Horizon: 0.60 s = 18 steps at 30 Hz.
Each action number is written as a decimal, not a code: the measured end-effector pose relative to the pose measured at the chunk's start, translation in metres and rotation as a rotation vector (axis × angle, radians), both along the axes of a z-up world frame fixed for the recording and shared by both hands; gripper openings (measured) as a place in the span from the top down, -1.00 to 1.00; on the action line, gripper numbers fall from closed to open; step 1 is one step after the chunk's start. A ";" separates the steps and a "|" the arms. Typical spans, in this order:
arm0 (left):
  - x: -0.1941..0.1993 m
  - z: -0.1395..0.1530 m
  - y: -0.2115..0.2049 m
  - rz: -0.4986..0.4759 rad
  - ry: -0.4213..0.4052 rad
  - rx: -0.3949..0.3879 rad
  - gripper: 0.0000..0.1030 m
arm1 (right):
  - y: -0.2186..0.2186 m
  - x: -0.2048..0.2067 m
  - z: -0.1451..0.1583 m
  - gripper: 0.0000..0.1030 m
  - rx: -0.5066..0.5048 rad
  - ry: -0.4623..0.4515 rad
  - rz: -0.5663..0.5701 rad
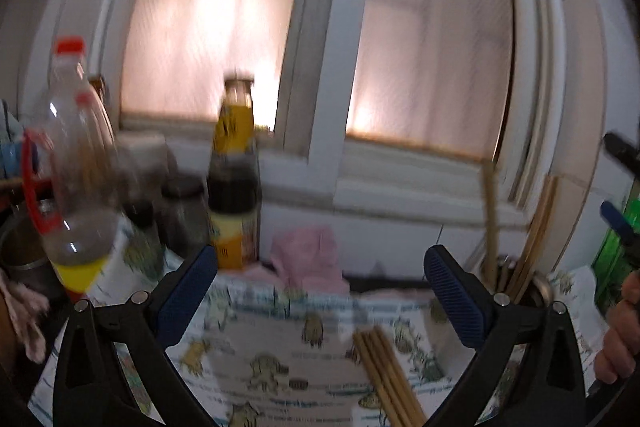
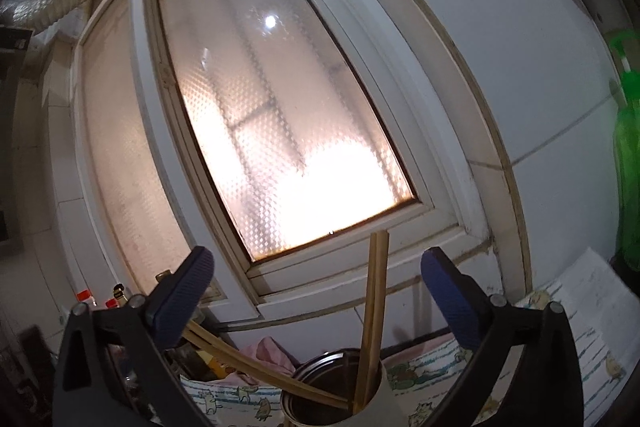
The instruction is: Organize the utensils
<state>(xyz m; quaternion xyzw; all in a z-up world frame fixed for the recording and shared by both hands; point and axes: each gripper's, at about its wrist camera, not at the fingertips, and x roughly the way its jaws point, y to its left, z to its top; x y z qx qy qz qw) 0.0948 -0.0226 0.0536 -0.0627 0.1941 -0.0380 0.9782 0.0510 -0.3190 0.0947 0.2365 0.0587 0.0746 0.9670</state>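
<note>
The left gripper is spread wide, nothing held between its blue pads. Below it a bundle of chopsticks is laid on a patterned cloth. Beyond the cloth a pink rag and a dark sauce bottle are seen, with a clear bottle at the left, blurred.

The right gripper is likewise released, its jaws apart and empty. Just below it a metal cup is set on the cloth, and chopsticks are stood in it, some upright, others leaned far to the left. A frosted window is behind, a green bottle at the right.
</note>
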 end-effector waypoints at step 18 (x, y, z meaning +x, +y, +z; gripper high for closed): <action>0.059 -0.096 -0.078 -0.156 0.501 0.283 -0.38 | -0.004 0.011 -0.009 -1.00 0.005 0.058 -0.015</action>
